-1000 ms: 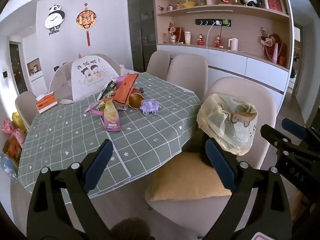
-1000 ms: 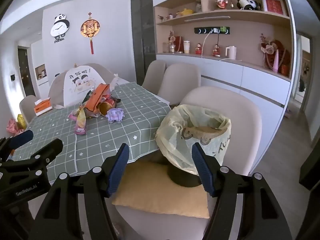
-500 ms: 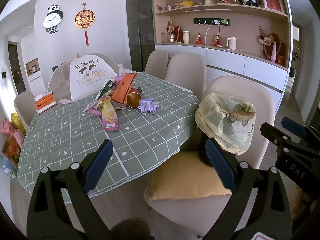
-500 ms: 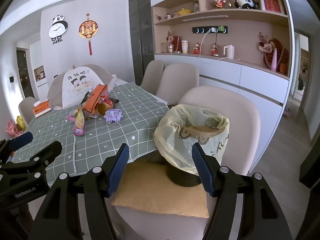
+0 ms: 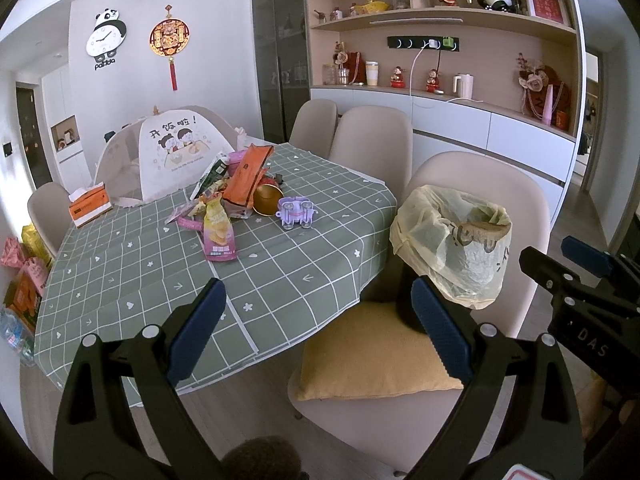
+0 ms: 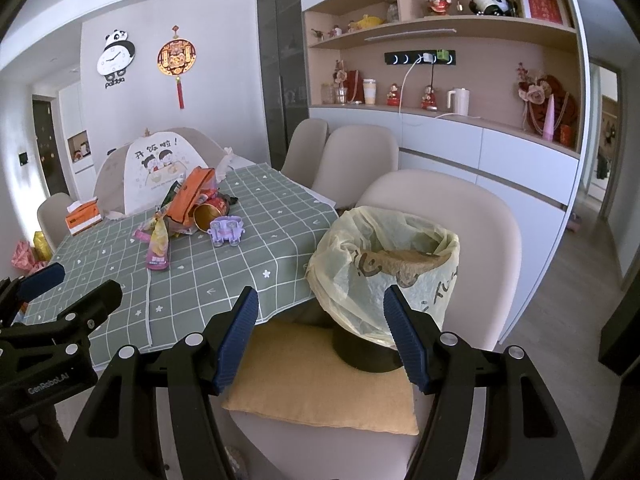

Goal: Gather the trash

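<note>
Barely begun: wrappers (image 5: 218, 236) and a can (image 5: 267, 199) heaped on the far desk (image 5: 280, 264). Nothing visible inside the lined bin (image 6: 384, 264) on the near chair. Left gripper (image 5: 316, 330) and right gripper (image 6: 320, 338) both released, empty.

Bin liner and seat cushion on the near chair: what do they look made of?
Bin liner: thin, translucent pale-yellow plastic film, crinkled and glossy, folded over the bin rim. Seat cushion: soft, matte mustard fabric, probably woven cloth over padding, judging by rounded, sagging edges.
</note>
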`<action>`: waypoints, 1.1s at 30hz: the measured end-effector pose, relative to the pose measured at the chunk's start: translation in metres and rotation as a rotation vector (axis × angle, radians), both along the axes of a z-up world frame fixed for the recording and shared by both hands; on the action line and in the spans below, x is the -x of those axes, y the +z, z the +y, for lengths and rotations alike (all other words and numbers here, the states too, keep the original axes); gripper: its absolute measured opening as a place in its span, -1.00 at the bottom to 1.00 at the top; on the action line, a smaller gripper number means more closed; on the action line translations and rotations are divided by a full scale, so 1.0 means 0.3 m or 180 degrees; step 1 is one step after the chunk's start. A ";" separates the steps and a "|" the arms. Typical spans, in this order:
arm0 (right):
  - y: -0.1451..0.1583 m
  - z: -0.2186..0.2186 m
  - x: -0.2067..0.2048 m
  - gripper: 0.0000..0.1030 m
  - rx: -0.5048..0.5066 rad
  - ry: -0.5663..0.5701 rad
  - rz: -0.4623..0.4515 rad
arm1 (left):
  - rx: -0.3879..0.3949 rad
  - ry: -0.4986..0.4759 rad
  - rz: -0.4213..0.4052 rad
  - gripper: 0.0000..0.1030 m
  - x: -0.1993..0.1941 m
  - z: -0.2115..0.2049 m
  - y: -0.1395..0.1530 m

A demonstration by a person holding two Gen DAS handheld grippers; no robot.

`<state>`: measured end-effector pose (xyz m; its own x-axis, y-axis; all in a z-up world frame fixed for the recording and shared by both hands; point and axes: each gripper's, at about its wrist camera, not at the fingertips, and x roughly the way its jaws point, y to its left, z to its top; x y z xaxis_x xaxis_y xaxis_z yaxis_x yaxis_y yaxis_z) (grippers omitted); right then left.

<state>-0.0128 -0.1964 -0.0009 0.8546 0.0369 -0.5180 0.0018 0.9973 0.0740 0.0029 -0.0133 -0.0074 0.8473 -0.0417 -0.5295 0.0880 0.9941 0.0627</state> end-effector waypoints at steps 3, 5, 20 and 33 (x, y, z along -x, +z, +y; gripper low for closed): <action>0.000 0.000 -0.001 0.20 0.0001 0.0001 -0.0001 | 0.0003 0.0006 -0.0001 0.74 0.001 -0.004 0.002; -0.001 0.000 -0.001 0.20 -0.0002 0.0000 -0.0001 | 0.0003 0.0001 0.0003 0.74 -0.002 0.005 0.001; -0.002 -0.003 -0.004 0.20 -0.0005 0.0001 0.0006 | 0.0003 -0.0001 0.0009 0.74 -0.004 0.007 -0.001; -0.005 -0.011 -0.006 0.20 -0.0012 0.0002 0.0017 | 0.0009 0.0005 0.0018 0.74 -0.003 0.005 -0.003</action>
